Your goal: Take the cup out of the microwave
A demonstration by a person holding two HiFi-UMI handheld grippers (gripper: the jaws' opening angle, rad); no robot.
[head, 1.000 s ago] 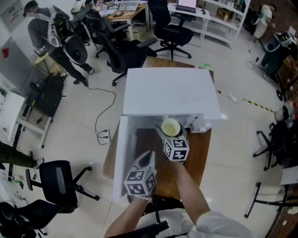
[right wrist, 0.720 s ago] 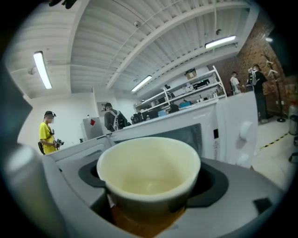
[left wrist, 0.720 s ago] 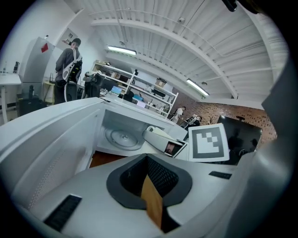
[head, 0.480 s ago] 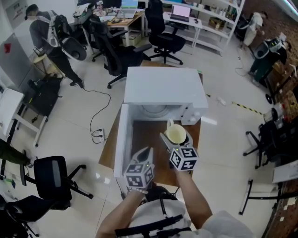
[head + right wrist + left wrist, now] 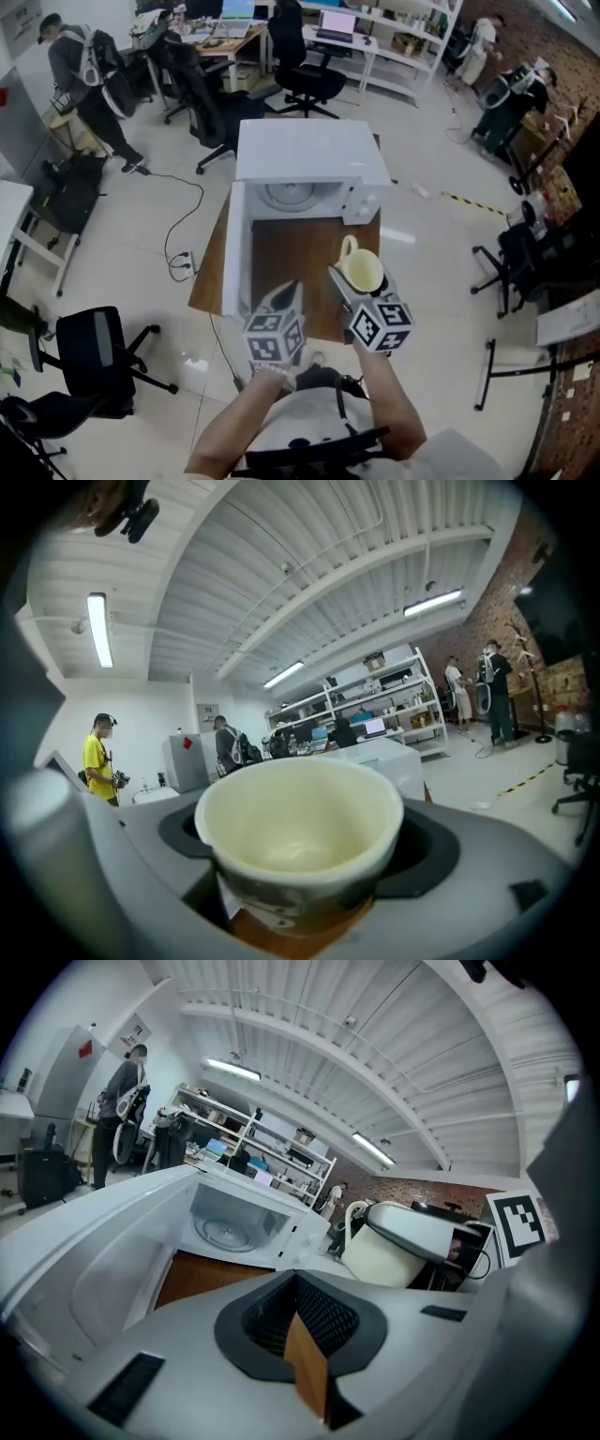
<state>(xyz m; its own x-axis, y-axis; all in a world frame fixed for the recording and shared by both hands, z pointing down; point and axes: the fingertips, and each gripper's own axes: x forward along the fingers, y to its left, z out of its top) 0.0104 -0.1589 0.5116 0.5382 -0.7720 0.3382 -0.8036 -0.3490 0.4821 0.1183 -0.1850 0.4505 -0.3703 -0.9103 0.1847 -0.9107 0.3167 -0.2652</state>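
Observation:
A cream cup (image 5: 364, 270) with a handle sits upright in my right gripper (image 5: 354, 287), which is shut on its sides. It hangs over the right part of the wooden table (image 5: 300, 248), outside and in front of the white microwave (image 5: 309, 150). In the right gripper view the cup (image 5: 300, 827) fills the space between the jaws and looks empty. My left gripper (image 5: 286, 293) is to the cup's left, its jaws drawn to a point with nothing in them. In the left gripper view the cup (image 5: 380, 1260) shows at the right, and the microwave's cavity (image 5: 230, 1227) holds only its glass turntable.
The microwave door (image 5: 236, 258) stands open along the table's left side. Office chairs (image 5: 309, 80), desks and shelves (image 5: 394, 37) surround the table. A person (image 5: 70, 66) stands at the far left. A cable (image 5: 183, 234) trails on the floor.
My right gripper has carried the cup out of the microwave, back toward me and upward. The left gripper has drawn back too.

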